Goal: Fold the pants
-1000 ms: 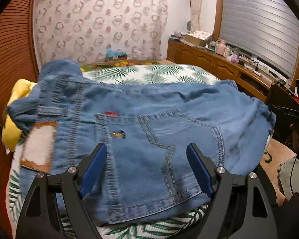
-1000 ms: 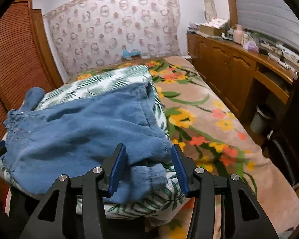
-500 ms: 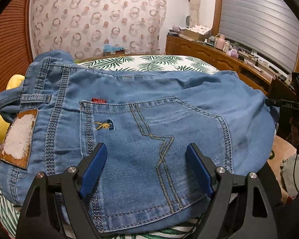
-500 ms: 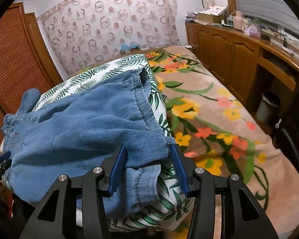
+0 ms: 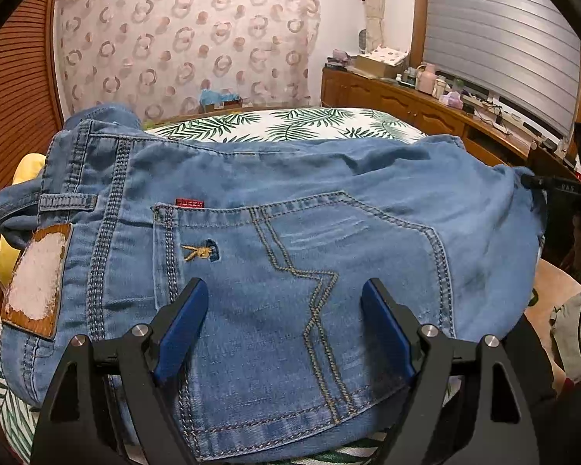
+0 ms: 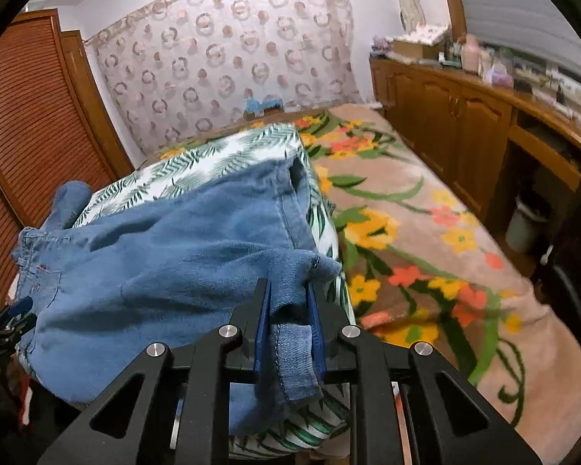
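Denim jeans (image 6: 182,263): right gripper (image 6: 288,302) closing, apparently pinching the hem.

Light-blue denim pants (image 5: 290,232), tan stitching, red tag; green-leaf white sheet (image 5: 290,126) at 12 o'clock; pink floral blanket (image 6: 426,240) at 3 o'clock.

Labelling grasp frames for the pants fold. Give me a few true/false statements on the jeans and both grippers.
1. The right gripper has denim between its jaws. True: they are closing on a hem of the jeans.
2. The left gripper is clamped on the back pocket. False: its jaws stand wide open over the pocket.
3. The jeans lie on a leaf-print cover. True.
4. The waist patch is on the right in the left wrist view. False: it is on the left.
5. The jeans are black. False: light blue.
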`<move>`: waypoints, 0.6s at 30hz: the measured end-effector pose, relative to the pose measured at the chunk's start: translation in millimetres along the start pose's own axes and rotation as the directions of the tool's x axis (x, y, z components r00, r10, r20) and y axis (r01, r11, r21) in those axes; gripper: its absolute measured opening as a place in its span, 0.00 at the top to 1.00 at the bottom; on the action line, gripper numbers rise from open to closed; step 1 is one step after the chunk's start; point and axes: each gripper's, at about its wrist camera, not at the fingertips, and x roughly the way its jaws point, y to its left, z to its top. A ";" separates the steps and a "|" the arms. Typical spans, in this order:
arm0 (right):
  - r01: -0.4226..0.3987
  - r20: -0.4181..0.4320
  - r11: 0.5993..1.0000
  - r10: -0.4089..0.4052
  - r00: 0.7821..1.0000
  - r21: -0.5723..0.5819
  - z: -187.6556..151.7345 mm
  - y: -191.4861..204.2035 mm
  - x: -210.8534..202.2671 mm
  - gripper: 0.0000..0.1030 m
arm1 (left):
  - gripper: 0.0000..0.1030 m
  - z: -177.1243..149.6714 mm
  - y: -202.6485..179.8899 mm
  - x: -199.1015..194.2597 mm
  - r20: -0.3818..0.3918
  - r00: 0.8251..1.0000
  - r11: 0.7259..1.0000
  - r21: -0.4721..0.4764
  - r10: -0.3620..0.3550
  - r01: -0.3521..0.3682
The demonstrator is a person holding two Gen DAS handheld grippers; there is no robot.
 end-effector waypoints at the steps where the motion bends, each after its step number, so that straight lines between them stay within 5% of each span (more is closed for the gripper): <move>1: 0.005 0.019 1.000 -0.004 1.000 -0.004 1.0 1.9 -3.5 0.83 | 0.20 0.0 0.1 0.1 -0.001 1.000 1.000 0.000 0.000 0.000; 18: -0.115 0.184 0.974 0.151 0.971 -0.194 34.9 79.9 -44.3 0.85 | 0.20 4.7 6.2 -17.6 0.000 1.000 1.000 -0.006 0.007 -0.007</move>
